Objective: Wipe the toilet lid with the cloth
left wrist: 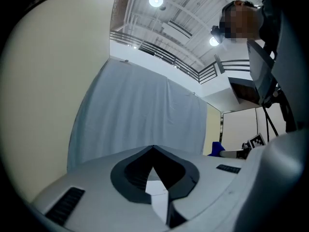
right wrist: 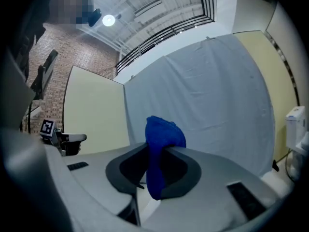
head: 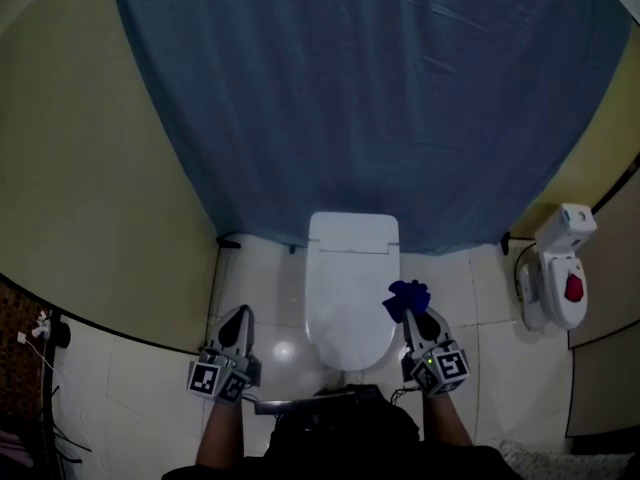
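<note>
A white toilet with its lid [head: 349, 298] down stands on the pale tiled floor in front of a blue curtain. My right gripper [head: 413, 315] is at the lid's right side, shut on a bunched blue cloth [head: 406, 297] that sticks out past its tips; the right gripper view shows the cloth [right wrist: 160, 151] pinched between the jaws, pointing up toward the curtain. My left gripper [head: 240, 314] is left of the toilet, level with the bowl's front, jaws closed together with nothing in them [left wrist: 153, 149].
The blue curtain [head: 380, 98] hangs behind the toilet between yellow walls. A white wall unit with a red button [head: 560, 278] is at the right. Cables [head: 45, 408] run down the lower left. Pale floor tiles [head: 270, 298] flank the toilet.
</note>
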The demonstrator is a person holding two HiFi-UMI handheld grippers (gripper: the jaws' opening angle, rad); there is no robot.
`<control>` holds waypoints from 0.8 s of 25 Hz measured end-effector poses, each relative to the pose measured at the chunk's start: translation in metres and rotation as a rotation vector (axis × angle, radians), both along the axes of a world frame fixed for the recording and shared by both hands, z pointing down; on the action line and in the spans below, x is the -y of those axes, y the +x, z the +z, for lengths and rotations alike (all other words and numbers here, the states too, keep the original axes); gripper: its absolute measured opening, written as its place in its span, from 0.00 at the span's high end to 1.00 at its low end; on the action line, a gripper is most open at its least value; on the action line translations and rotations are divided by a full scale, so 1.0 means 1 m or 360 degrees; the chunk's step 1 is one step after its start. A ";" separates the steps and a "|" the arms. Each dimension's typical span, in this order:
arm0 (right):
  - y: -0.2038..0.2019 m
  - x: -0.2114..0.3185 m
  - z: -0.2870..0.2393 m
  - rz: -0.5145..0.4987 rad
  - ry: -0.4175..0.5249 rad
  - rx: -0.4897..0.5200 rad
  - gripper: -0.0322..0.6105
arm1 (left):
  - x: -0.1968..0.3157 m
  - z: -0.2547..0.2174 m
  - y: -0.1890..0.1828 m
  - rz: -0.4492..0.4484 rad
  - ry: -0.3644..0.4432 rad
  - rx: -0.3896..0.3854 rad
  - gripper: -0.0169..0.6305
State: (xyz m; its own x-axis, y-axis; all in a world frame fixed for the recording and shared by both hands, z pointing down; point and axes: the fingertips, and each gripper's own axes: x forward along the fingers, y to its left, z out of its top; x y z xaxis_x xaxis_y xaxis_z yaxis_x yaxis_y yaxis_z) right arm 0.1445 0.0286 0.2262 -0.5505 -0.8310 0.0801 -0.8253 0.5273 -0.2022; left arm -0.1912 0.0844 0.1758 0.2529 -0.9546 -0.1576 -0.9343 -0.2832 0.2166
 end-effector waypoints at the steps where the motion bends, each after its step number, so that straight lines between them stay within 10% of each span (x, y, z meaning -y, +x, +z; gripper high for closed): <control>1: 0.000 0.013 -0.002 -0.0042 0.0009 -0.0016 0.86 | 0.013 0.001 0.007 0.0009 -0.0008 0.0005 0.99; 20: -0.101 0.162 0.106 -0.0497 -0.0285 -0.0156 0.86 | 0.166 0.100 0.032 0.0077 -0.0330 0.0120 0.99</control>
